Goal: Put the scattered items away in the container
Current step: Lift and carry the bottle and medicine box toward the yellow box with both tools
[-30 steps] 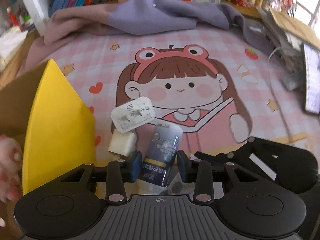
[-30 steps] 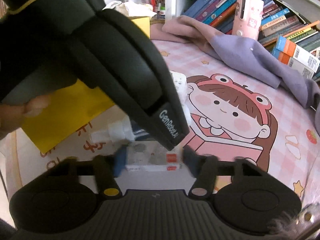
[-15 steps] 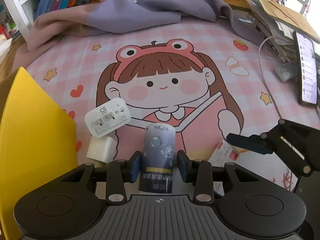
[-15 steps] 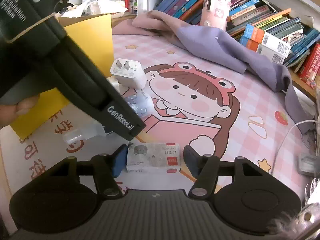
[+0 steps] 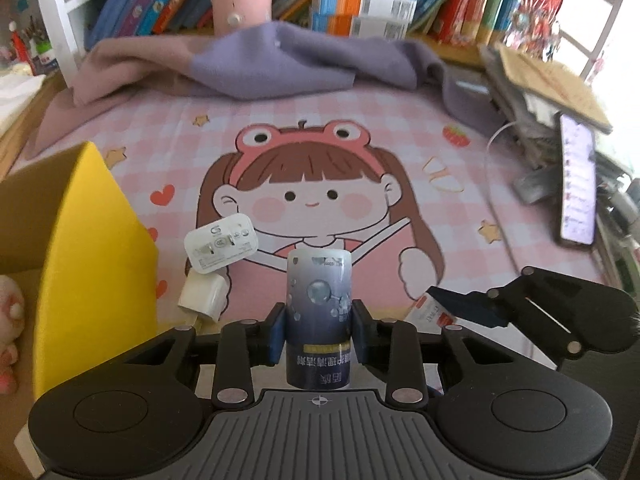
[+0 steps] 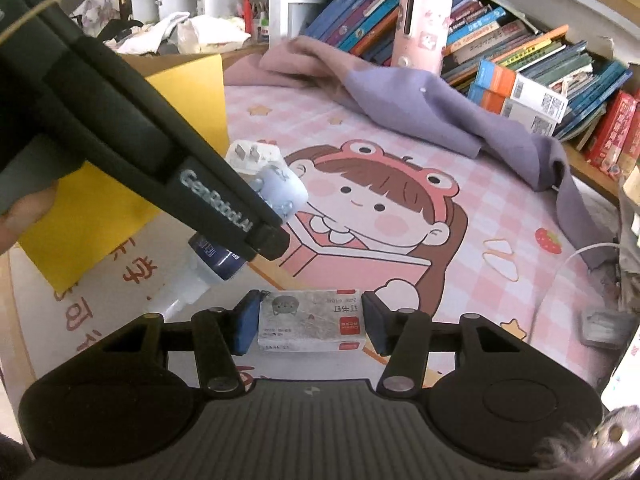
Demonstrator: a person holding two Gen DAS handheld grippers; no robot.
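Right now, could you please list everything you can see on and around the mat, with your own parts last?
bottle: one, dark blue and white, between the left tool's pads, raised off the mat
staple box: one, grey-white with red corner, on the mat between the right tool's pads
chargers: two, white, beside the yellow box
yellow box: one, cardboard inside, mat's left edge
plush toy: one, pink-white, inside the box
mat: one, pink checked, cartoon girl
cloth: one, purple and mauve, far edge
phone: one, lit, right side
books: many, behind
left tool: clamping the bottle
right tool: closing around the staple box
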